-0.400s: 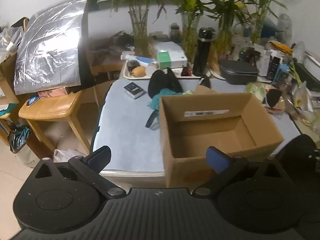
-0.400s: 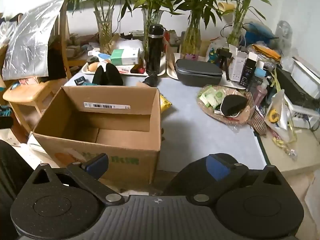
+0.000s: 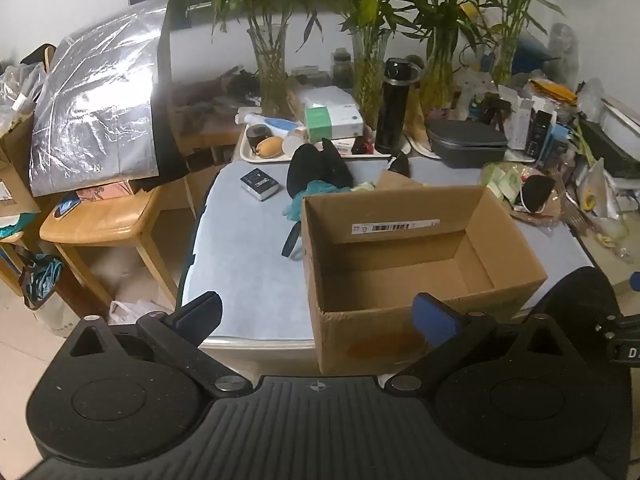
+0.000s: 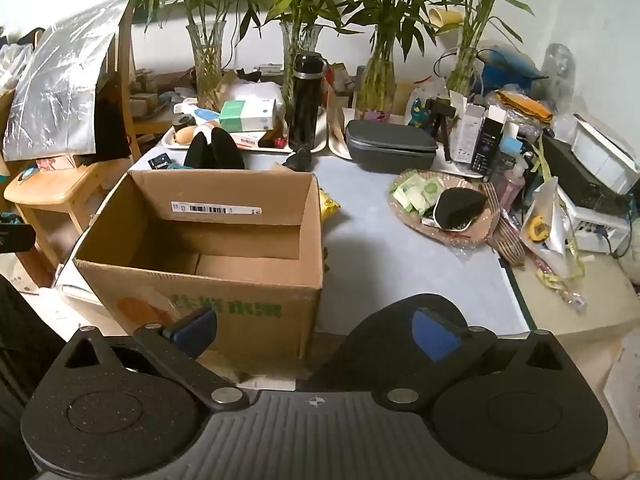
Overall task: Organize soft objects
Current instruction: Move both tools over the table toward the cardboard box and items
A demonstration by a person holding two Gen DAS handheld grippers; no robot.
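Cardboard box [image 3: 400, 264] beyond left tool [image 3: 318, 314], spread wide

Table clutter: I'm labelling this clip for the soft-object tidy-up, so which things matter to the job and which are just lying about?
For the job:
- open cardboard box, empty
- black soft items behind it
- teal cloth beside them
- left gripper and right gripper, both open, holding nothing

Lying about:
- black flask
- grey case
- vases of bamboo
- small dark box

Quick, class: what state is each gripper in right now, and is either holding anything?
Left gripper: open, holding nothing.
Right gripper: open, holding nothing.
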